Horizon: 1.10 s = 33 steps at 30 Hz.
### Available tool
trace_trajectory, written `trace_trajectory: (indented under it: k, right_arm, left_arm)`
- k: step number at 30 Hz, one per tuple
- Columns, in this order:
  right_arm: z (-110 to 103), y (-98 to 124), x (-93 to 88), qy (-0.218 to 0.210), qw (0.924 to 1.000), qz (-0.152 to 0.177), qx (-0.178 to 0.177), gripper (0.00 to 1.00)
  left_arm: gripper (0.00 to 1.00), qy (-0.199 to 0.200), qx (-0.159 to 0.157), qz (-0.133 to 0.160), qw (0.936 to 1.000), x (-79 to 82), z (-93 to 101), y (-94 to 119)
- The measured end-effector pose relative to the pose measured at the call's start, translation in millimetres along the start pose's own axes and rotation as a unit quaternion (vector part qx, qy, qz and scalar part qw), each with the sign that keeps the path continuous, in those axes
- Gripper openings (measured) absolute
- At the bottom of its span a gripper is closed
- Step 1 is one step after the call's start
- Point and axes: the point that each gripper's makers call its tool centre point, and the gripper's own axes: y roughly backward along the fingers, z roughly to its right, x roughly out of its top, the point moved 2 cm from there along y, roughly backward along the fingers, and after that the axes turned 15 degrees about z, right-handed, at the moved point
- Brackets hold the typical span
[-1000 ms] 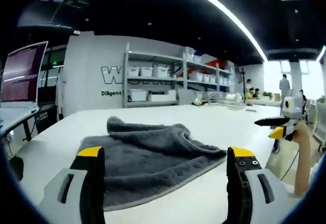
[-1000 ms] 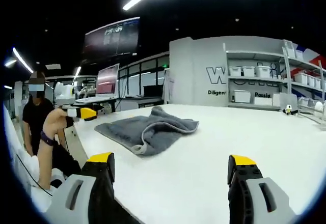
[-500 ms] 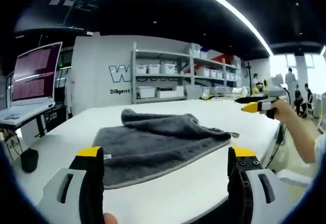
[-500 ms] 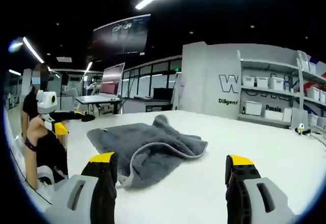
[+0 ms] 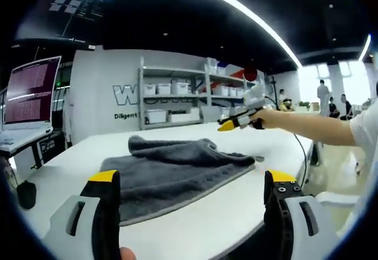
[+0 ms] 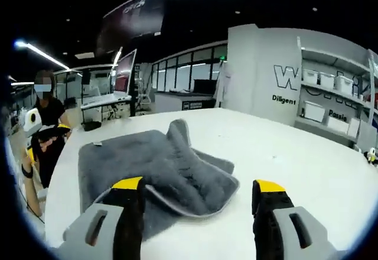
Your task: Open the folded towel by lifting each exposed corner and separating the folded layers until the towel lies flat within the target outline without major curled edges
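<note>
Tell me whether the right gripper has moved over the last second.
Yes. In the left gripper view, the right gripper has come from beyond the table's edge to above the towel.

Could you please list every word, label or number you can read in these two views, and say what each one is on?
"Diligent": small dark lettering on the white wall, right gripper view; it also reads in the left gripper view.
"W": large letter above it; the shelving unit hides the rest.
"Passi": partly legible behind the shelves, cut off.
Monitor text and overhead screen: too small to read.
Grey towel: no readable text.
</note>
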Motion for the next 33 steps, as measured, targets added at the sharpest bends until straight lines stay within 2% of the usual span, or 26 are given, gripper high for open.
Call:
trace_trajectory:
  k: [5, 7, 13, 15, 18, 21, 23, 26, 30, 32, 33]
  right_arm:
    - [32, -32, -9.2, -0.014, 0.9993, -0.01, -0.032, 0.71]
    - [36, -40, -15.2, -0.023, 0.999, -0.015, -0.036, 0.68]
    - [48, -52, -44.7, -0.022, 0.9963, -0.061, -0.056, 0.55]
    - [48, -53, -51.2, -0.014, 0.9958, -0.071, -0.057, 0.48]
    - [40, -54, -61.7, -0.011, 0.9953, -0.09, -0.036, 0.34]
    - [36, -50, -71.2, 0.002, 0.9923, -0.122, -0.021, 0.15]
    - [36, -46, -72.2, 0.032, 0.9903, -0.135, -0.009, 0.03]
    - [42, -40, -61.2, 0.043, 0.9918, -0.118, -0.022, 0.0]
    - [76, -21, -28.6, 0.075, 0.9903, -0.073, -0.091, 0.0]
    - [107, 4, -8.9, 0.086, 0.9816, -0.044, -0.164, 0.0]
    - [125, 22, -0.4, 0.084, 0.9741, -0.029, -0.208, 0.0]
  left_arm:
    - [0.99, -0.011, 0.023, 0.0, 0.9997, 0.4, -14.3, 8]
    - [0.99, -0.013, 0.03, 0.001, 0.9995, 0.4, -19.3, 11]
    - [0.99, -0.007, 0.043, 0.009, 0.999, -0.2, -29.1, 18]
    - [0.99, -0.01, 0.047, 0.01, 0.9988, -0.3, -30.8, 19]
    - [0.99, -0.013, 0.049, 0.008, 0.9987, -1.5, -31.2, 19]
    - [0.99, -0.01, 0.041, 0.01, 0.999, -1.9, -26.7, 17]
    - [0.99, -0.009, 0.036, 0.01, 0.9993, -1.6, -22.1, 16]
    - [0.99, -0.012, 0.029, 0.01, 0.9995, 0.4, -15.9, 15]
    - [0.99, -0.017, 0.022, 0.012, 0.9995, 4.8, -10.2, 14]
    - [0.99, -0.019, 0.021, 0.012, 0.9995, 6.3, -8.8, 14]
    - [0.99, -0.02, 0.021, 0.013, 0.9995, 7.2, -8.4, 14]
